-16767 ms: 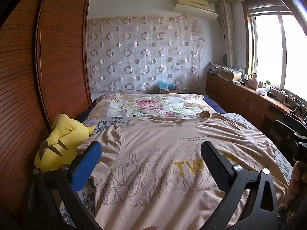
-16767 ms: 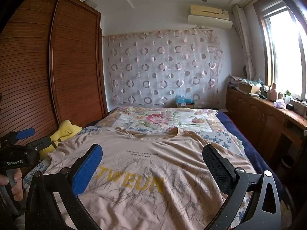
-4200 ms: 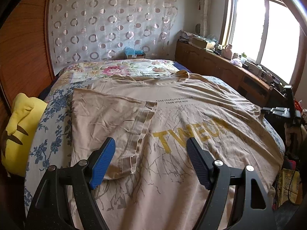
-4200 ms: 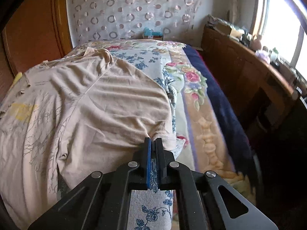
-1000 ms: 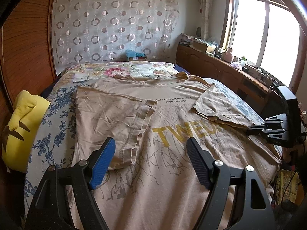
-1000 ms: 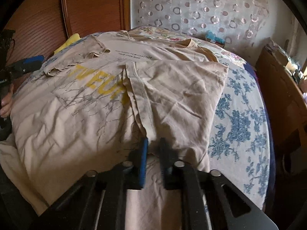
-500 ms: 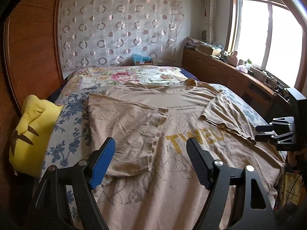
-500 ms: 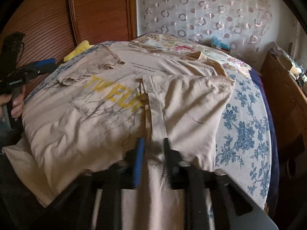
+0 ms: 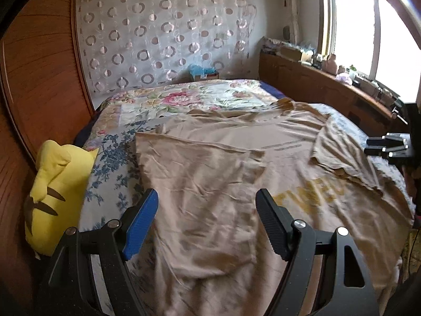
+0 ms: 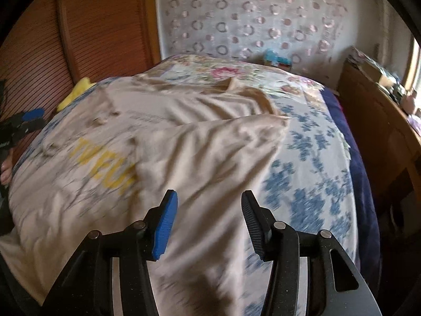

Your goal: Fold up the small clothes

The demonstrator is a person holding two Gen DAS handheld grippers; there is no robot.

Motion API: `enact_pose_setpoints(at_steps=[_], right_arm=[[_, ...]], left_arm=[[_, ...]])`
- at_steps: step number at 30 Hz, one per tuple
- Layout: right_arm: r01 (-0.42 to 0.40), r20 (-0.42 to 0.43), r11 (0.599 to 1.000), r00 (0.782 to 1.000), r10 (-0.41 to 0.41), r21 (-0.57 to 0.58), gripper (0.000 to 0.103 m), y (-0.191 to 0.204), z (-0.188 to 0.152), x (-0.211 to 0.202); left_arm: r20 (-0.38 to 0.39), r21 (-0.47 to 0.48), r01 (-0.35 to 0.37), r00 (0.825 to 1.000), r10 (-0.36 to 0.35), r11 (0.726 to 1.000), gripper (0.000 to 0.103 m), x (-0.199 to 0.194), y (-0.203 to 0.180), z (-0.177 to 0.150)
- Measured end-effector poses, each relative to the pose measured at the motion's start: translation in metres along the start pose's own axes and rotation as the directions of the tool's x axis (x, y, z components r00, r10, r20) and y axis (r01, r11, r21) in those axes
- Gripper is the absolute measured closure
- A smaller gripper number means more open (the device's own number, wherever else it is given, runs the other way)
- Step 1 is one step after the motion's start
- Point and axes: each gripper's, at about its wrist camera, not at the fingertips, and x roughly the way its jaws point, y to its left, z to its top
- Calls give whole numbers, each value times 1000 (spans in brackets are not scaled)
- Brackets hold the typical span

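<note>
Room: we see a bed with a flowery cover, and a wooden wardrobe beside it.
T-shirt: our tan T-shirt lies flat on the bed, just ahead of both tongs, both sleeves folded in.
Left tongs: our left tongs are wide open, holding nothing.
Right tongs: our right tongs have just been opening; the pads grip nothing.
Toy: a yellow plush toy sits left of the left tongs.

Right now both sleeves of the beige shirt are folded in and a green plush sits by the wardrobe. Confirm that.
Not quite: the plush is yellow, as the left wrist view shows. Both sleeves of the beige shirt are folded in, and the plush sits by the wardrobe.
</note>
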Motion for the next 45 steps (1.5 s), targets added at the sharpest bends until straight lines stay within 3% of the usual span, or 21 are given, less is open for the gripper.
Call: enact_pose_setpoints(at_steps=[12, 24, 31, 45], right_arm=[[24, -24, 996, 999, -22, 89, 51, -51, 49, 70], [41, -43, 994, 998, -37, 97, 51, -66, 71, 114], [49, -39, 996, 998, -46, 77, 51, -66, 77, 119], [43, -38, 997, 998, -40, 68, 49, -70, 80, 125]], left_arm=[[-92, -34, -62, 994, 59, 997, 26, 57, 51, 27], [-150, -65, -75, 987, 64, 995, 26, 109, 80, 50], [-191, -135, -79, 980, 52, 988, 45, 133, 112, 62], [-216, -105, -52, 976, 28, 993, 61, 154, 110, 73]])
